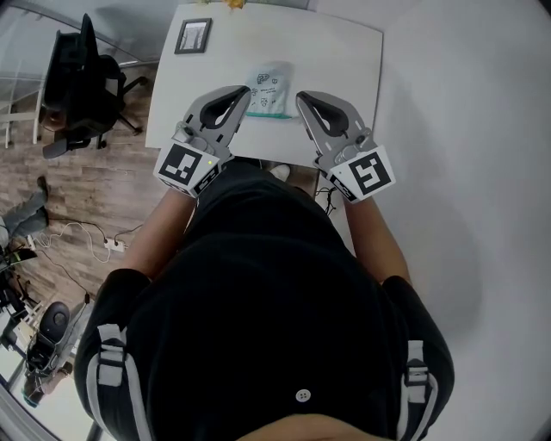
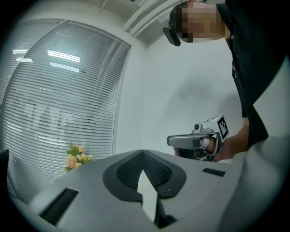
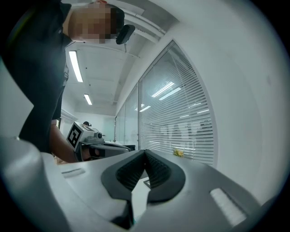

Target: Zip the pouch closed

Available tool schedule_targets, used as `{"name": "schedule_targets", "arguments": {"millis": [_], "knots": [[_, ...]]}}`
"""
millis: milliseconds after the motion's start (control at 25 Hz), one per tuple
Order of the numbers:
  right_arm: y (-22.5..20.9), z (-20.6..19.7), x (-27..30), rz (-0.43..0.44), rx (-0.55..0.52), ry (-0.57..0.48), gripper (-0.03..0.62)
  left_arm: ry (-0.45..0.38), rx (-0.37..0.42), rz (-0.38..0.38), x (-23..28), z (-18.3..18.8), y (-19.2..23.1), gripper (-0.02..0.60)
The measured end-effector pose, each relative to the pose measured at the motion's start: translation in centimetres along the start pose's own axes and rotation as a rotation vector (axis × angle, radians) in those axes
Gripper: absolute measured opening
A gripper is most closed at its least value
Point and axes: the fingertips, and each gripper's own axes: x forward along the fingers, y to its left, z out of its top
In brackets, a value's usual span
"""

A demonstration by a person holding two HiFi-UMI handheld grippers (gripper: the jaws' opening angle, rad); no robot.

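A small white pouch (image 1: 269, 89) with printed pictures and a teal edge along its near side lies flat on the white table (image 1: 344, 60) in the head view. My left gripper (image 1: 247, 91) hovers at the pouch's left edge and my right gripper (image 1: 300, 97) at its right edge. Both point level, above the table. Each is shut with nothing between its jaws, as the left gripper view (image 2: 143, 152) and the right gripper view (image 3: 145, 152) show. Neither gripper view shows the pouch itself. Across from each gripper, the other one is in sight.
A small dark picture frame (image 1: 193, 36) stands at the table's far left corner, and yellow flowers (image 1: 234, 3) sit at the far edge. A black office chair (image 1: 82, 82) and cables (image 1: 95, 237) are on the wooden floor to the left. Window blinds (image 2: 54, 113) lie beyond the table.
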Motion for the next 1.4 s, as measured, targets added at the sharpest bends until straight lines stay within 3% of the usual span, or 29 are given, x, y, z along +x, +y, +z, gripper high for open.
{"name": "schedule_targets", "arguments": {"millis": [1400], "knots": [[-0.5,-1.2,-0.1,-0.035,-0.023,0.013,0.011,-0.036,0.053,0.022,0.0,0.0,-0.6,0.008]]}}
